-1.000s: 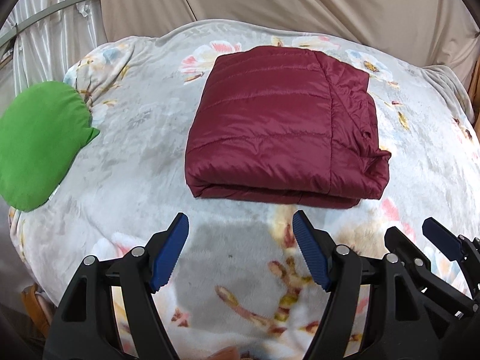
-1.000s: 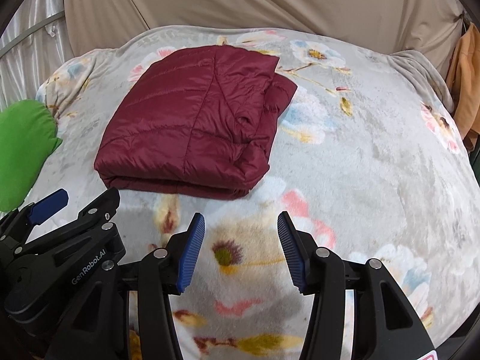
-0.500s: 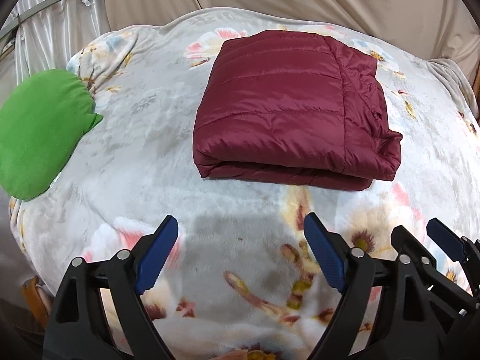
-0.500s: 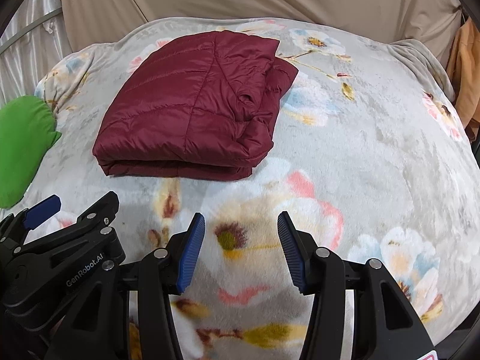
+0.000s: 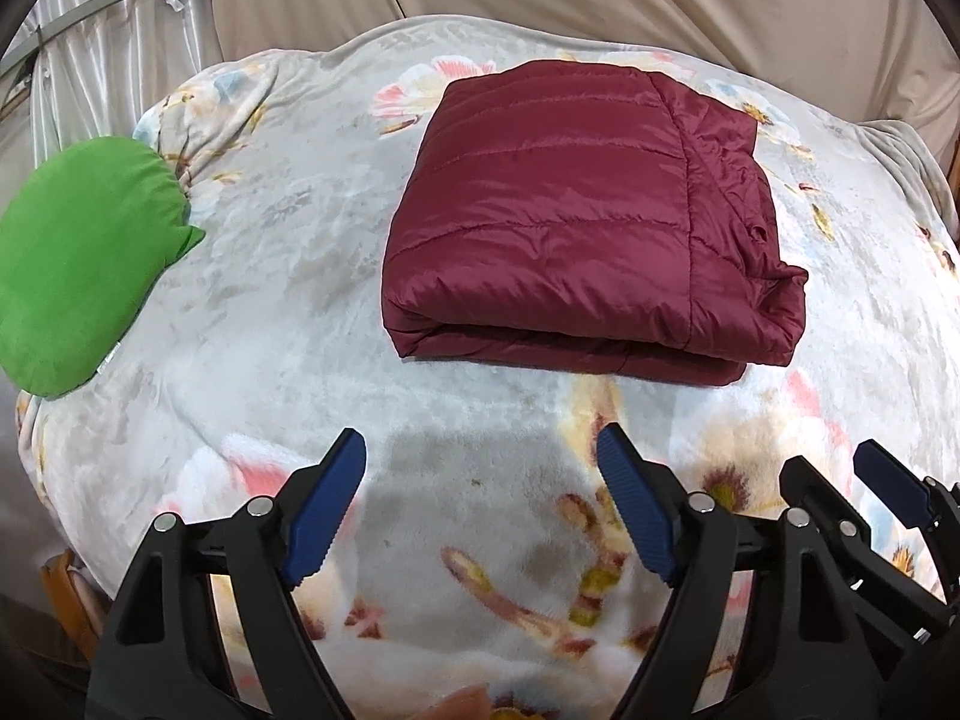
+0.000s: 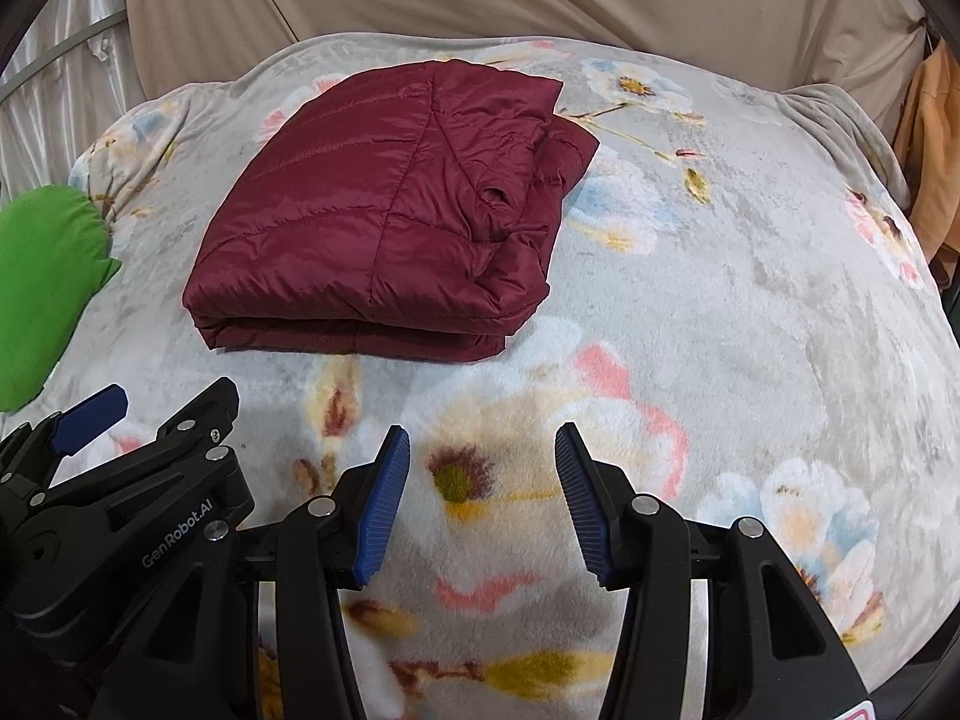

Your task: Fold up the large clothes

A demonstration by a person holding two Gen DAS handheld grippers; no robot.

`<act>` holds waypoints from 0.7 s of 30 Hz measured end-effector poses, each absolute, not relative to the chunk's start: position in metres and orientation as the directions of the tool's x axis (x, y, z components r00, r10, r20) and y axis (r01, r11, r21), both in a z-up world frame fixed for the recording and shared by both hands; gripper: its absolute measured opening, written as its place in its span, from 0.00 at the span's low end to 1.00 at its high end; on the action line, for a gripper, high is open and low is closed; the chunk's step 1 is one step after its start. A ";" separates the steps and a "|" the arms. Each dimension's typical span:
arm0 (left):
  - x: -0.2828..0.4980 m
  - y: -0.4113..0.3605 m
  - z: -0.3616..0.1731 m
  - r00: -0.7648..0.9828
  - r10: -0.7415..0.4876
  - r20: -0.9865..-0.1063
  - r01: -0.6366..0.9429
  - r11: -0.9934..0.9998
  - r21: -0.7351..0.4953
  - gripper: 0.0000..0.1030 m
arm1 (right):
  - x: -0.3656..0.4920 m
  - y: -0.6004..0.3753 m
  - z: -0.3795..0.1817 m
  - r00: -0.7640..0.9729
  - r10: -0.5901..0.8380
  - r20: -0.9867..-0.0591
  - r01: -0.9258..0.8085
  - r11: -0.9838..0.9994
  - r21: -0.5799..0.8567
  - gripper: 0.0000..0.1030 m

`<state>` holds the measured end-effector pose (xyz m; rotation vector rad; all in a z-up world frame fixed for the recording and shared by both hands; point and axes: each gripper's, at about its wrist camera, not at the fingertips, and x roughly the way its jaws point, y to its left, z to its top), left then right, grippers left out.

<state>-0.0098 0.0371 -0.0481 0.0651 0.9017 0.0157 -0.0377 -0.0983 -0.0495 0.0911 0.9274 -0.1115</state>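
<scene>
Fingers (image 5: 327,516) of both grippers gape, empty, above the floral blanket (image 6: 750,324), folded maroon jacket (image 5: 576,222) ahead, green cushion (image 5: 78,264) leftward.

Green cushion (image 6: 42,288) cut by left edge; orange cloth (image 6: 933,162) by right.

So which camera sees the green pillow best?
The left wrist view: nearly the whole green pillow shows there on the floral blanket. The right wrist view catches only part of it, cut by the picture's edge.
</scene>
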 end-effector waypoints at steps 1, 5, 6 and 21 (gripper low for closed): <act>-0.009 0.037 -0.049 0.618 0.041 -0.785 0.013 0.998 0.063 0.75 | -0.037 -0.098 -0.049 0.595 -0.059 -0.802 0.136 0.990 0.029 0.49; -0.007 0.034 -0.051 0.611 0.041 -0.790 0.014 0.998 0.062 0.75 | -0.036 -0.099 -0.051 0.591 -0.061 -0.805 0.139 0.990 0.027 0.49; -0.006 0.034 -0.052 0.610 0.040 -0.792 0.015 0.998 0.062 0.75 | -0.036 -0.100 -0.051 0.589 -0.062 -0.806 0.140 0.990 0.026 0.49; -0.002 0.028 -0.062 0.583 0.051 -0.811 0.014 0.997 0.073 0.74 | -0.031 -0.105 -0.063 0.568 -0.072 -0.820 0.150 0.989 0.017 0.49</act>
